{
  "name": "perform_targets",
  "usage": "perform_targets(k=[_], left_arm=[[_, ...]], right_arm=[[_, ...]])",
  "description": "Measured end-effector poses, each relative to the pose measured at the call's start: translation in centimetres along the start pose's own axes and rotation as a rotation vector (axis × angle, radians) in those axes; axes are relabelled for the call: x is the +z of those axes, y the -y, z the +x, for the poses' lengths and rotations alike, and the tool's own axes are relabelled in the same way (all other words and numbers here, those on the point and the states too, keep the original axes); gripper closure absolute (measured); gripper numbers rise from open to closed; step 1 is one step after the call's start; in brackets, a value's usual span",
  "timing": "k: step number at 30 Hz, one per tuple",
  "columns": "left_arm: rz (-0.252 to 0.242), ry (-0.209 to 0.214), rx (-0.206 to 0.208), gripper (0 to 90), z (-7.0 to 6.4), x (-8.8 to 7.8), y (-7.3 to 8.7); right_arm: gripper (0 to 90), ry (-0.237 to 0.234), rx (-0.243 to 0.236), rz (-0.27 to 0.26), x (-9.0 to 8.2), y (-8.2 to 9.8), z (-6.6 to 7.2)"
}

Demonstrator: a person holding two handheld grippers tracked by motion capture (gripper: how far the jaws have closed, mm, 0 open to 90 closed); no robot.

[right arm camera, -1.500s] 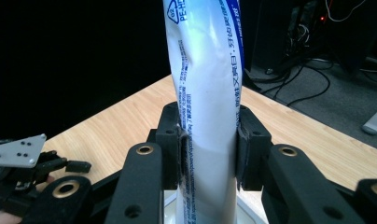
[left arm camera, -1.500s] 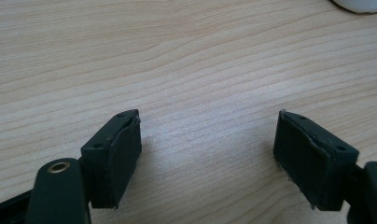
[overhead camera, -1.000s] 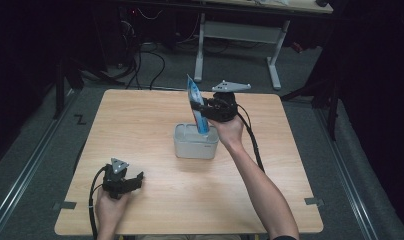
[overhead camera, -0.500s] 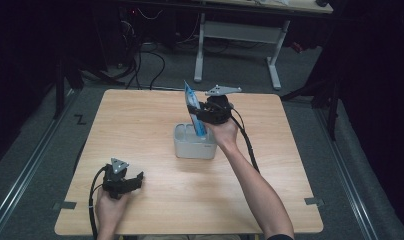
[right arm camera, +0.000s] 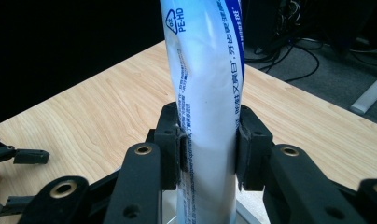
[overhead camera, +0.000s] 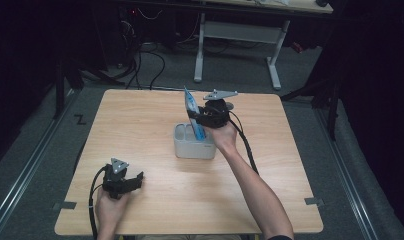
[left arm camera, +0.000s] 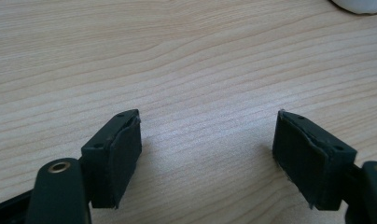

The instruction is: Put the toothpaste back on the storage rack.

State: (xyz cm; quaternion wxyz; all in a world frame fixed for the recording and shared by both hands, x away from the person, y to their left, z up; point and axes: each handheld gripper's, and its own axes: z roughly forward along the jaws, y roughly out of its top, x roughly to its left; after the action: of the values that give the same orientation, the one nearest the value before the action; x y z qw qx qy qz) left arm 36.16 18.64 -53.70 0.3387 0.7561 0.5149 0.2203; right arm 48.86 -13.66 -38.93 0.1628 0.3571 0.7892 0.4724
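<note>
Gripping the upright toothpaste tube (right arm camera: 207,116), the right tongs (overhead camera: 200,118) hold it in the white container (overhead camera: 190,148); left tongs (left arm camera: 207,156), at seven o'clock on the desk (overhead camera: 140,125), gape empty.

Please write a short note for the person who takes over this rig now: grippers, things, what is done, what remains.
Right gripper: shut on the toothpaste tube, held upright with its lower end in the white holder at mid-table.
Left gripper: open, nothing between the jaws, resting on the table near the front left.
Done: tube gripped and brought into the holder.
Left: probably let go of the tube and draw the right gripper back.
</note>
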Motion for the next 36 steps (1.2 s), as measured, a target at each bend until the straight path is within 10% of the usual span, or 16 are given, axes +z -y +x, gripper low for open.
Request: perform_targets(k=[36], left_arm=[[0.000,-0.002,-0.002,24.5,0.0,0.0,0.0]], right_arm=[[66.3,0.018,-0.086,0.104,0.2,2.8,0.5]])
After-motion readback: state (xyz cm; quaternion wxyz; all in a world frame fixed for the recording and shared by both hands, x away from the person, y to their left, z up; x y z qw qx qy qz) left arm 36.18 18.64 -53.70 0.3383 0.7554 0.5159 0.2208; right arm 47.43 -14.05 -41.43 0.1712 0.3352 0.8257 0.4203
